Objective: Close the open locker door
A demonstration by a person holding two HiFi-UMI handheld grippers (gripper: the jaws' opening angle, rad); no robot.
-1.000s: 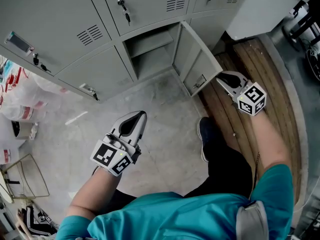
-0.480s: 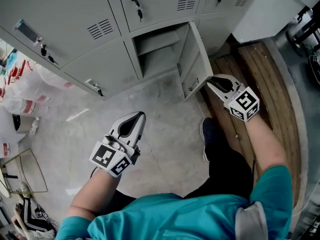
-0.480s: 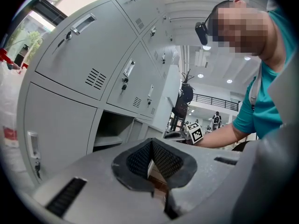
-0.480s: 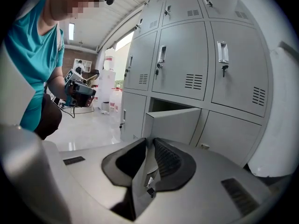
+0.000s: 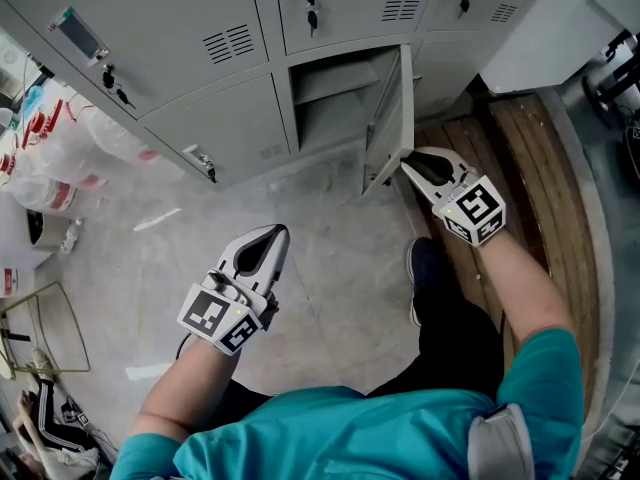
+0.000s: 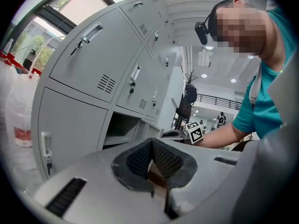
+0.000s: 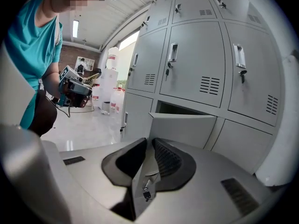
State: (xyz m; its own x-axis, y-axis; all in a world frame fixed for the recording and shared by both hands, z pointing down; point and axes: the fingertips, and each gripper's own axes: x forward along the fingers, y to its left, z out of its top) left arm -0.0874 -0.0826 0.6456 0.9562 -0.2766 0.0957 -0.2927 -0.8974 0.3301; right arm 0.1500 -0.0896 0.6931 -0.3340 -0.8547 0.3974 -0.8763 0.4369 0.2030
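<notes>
The open locker door [image 5: 390, 118] is grey and hinged on the right side of a bottom-row compartment [image 5: 335, 103]; it stands about edge-on to the opening. My right gripper [image 5: 405, 163] is shut on the door's free lower edge. In the right gripper view the door [image 7: 187, 127] runs between the pads [image 7: 166, 157], its latch and key showing just behind the tips of my right gripper [image 7: 148, 146]. My left gripper [image 5: 280, 230] hovers over the floor in front of the lockers, shut and empty; its tips [image 6: 150, 141] meet in the left gripper view.
Closed grey lockers [image 5: 190, 38] fill the wall. Plastic bags [image 5: 60, 158] lie at the left, a wire rack [image 5: 40, 338] at the lower left. A wooden pallet [image 5: 530, 168] is on the right beneath a white cabinet [image 5: 540, 28]. My shoe [image 5: 425, 278] is below the door.
The right gripper has moved left with the door edge in it, and the door has swung from wide open to roughly edge-on. The left gripper has barely shifted.
</notes>
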